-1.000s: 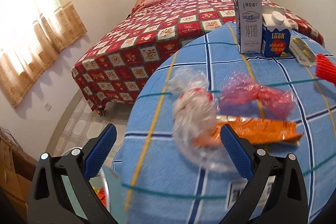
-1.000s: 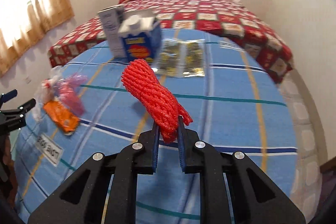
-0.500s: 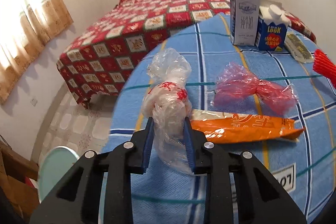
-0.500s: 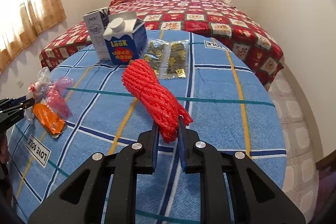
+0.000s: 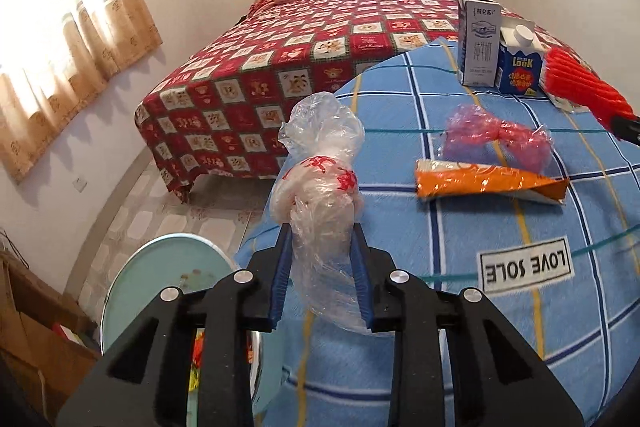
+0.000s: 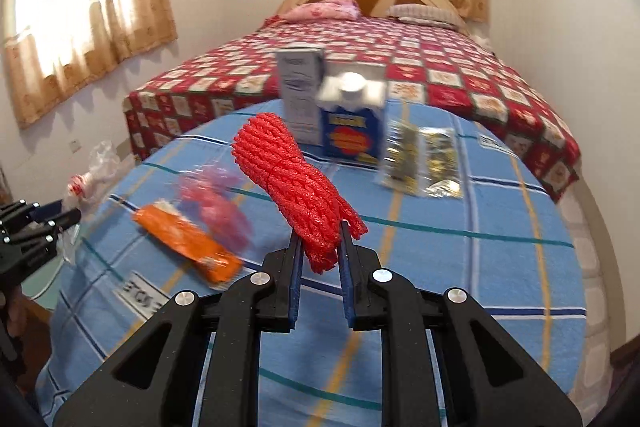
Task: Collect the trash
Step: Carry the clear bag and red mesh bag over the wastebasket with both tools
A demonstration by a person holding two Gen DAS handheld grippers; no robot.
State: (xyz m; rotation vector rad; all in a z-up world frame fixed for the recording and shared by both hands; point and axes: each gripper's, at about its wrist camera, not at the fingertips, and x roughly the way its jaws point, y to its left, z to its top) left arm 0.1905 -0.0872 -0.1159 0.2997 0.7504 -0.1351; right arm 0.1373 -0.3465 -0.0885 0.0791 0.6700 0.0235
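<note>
My left gripper (image 5: 322, 239) is shut on a crumpled clear plastic bag with red print (image 5: 320, 183), held up over the table's left edge. My right gripper (image 6: 318, 241) is shut on a red foam net sleeve (image 6: 288, 183), lifted above the blue checked tablecloth (image 6: 480, 259). On the cloth lie an orange snack wrapper (image 5: 488, 183) and a pink plastic wrapper (image 5: 496, 137). In the right wrist view the left gripper (image 6: 38, 227) with its bag shows at the far left.
Two cartons stand at the table's far side: a grey milk carton (image 5: 478, 41) and a blue carton (image 5: 518, 63), with clear gold-print packets (image 6: 420, 163) beside them. A pale green bin lid (image 5: 168, 279) sits below the table's left edge. A bed (image 5: 320, 39) lies beyond.
The left gripper closed on the clear bag and lifted it off the cloth toward the table's left edge. The right gripper, still holding the red net, swung left.
</note>
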